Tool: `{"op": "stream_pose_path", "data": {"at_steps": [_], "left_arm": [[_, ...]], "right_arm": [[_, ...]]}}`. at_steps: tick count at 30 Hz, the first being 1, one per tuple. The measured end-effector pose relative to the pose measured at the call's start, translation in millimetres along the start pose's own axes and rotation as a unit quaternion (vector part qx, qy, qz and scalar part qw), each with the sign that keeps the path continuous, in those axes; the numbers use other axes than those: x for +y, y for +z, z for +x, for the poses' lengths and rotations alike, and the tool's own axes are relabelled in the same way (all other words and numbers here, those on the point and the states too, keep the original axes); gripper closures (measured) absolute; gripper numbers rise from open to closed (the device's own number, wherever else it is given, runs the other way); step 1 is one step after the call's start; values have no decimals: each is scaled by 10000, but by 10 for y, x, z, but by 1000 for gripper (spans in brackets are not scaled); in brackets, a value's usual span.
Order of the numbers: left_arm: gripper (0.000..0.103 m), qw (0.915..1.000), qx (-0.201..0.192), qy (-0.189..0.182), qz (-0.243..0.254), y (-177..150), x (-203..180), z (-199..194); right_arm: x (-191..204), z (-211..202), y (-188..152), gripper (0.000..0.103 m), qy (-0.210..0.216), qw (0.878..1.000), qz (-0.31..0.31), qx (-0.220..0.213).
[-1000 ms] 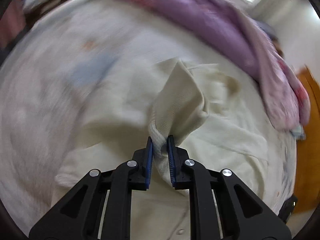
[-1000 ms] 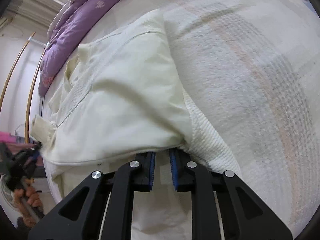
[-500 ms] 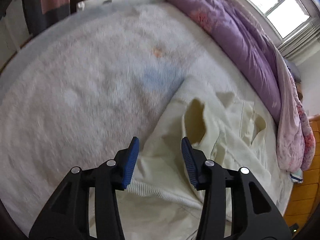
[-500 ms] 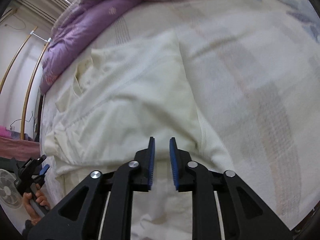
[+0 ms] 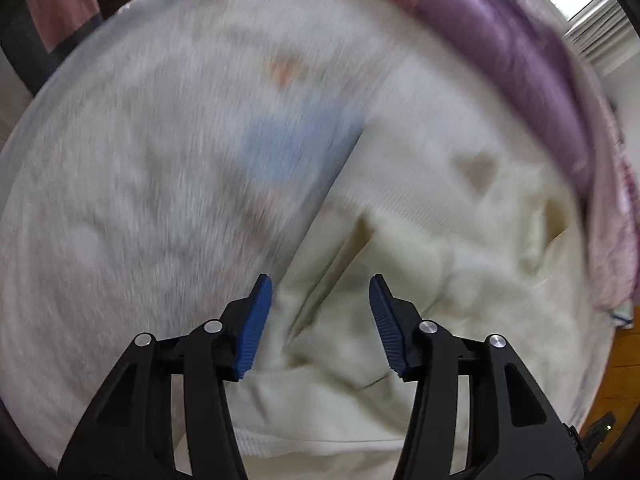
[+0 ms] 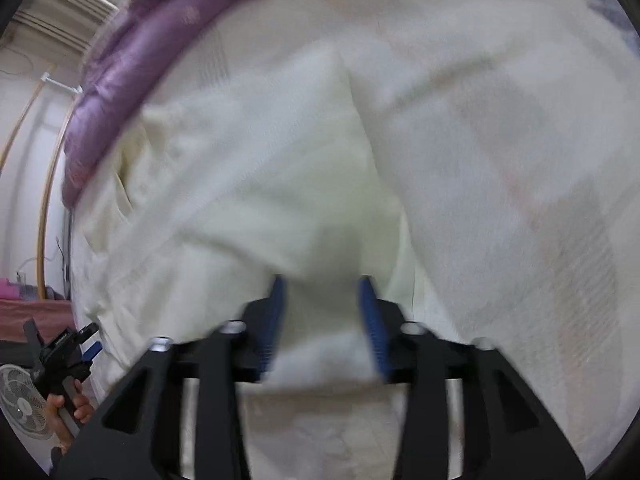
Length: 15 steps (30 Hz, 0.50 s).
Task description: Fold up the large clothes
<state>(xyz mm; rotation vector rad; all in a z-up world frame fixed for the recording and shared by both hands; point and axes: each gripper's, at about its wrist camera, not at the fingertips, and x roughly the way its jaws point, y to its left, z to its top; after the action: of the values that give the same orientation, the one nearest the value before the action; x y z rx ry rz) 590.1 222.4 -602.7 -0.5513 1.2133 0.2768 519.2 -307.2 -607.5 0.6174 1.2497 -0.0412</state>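
Note:
A large cream garment (image 5: 432, 240) lies crumpled on a pale bedspread (image 5: 140, 184). My left gripper (image 5: 318, 316) is open and empty, its blue pads above the garment's left edge. In the right wrist view the same garment (image 6: 248, 184) fills the middle, folded over on itself. My right gripper (image 6: 322, 312) is open, with cream cloth between and below its blue pads; both views are motion-blurred. The left gripper also shows in the right wrist view (image 6: 68, 354) at the lower left, held by a hand.
A purple quilt (image 5: 500, 40) is heaped along the far side of the bed, also in the right wrist view (image 6: 120, 80). A white fan (image 6: 22, 404) stands beside the bed. A wooden panel (image 5: 620, 368) borders the bed's right side.
My left gripper let go of the garment's cuff, opened wide and swung left. My right gripper opened from nearly shut and released the fold it held. The garment has settled on the bed.

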Motion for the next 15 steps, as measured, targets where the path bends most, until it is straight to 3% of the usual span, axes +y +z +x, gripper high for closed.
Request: {"op": "stream_pose_path", "data": {"at_steps": [1, 2, 6, 15], "left_arm": [[37, 9999, -41, -107, 0, 82, -25, -34], [35, 9999, -47, -136, 2, 148, -47, -31], [35, 9996, 157, -159, 148, 482, -189, 222], [31, 9983, 410, 69, 402, 769, -290, 744]], "right_arm": [[6, -25, 89, 48, -23, 9999, 5, -113], [4, -23, 215, 48, 3, 9998, 0, -212], [-9, 137, 539, 48, 24, 9993, 92, -368], [-188, 577, 1043, 43, 525, 9958, 726, -183]]}}
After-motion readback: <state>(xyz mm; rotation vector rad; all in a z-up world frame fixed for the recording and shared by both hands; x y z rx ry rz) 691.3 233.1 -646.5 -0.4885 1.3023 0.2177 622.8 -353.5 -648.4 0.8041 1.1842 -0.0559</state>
